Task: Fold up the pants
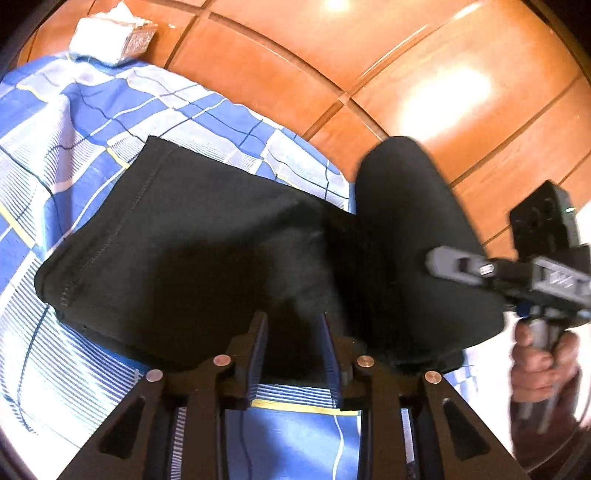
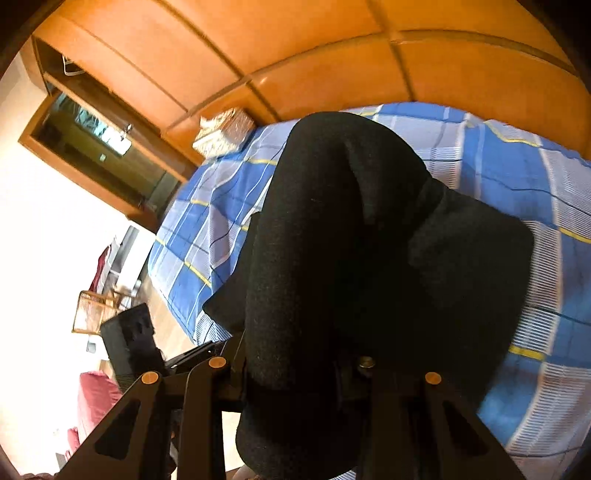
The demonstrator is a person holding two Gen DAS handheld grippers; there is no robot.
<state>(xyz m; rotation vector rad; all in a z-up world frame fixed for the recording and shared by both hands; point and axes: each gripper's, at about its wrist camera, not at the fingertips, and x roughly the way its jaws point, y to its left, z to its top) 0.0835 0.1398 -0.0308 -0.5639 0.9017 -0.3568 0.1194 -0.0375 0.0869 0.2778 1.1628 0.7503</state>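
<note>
Left tool (image 1: 295,350): fingers parted, black fabric lying between them, not pinched tight; blue ribbed pads (image 1: 260,354) visible either side of the cloth.
Right tool (image 2: 295,373): fingers buried under bunched cloth, closed on a thick fold of the pants; in the left wrist view, seen from the side at the right edge (image 1: 524,273), gripped by a bare hand (image 1: 543,358).
Black pants (image 1: 192,243): partly spread on the bed, stitched hem toward the left; other part lifted into a rounded hump (image 2: 332,229) rising from the right tool.
Bed (image 1: 55,155): covered with a blue, white and yellow checked sheet, under the pants.
White packet (image 1: 110,35): at the far edge of the bed, against the wood.
Wooden panelling (image 1: 406,74): glossy orange-brown, behind the bed.
Wicker basket (image 2: 92,314): off to the left, well apart from the bed.
</note>
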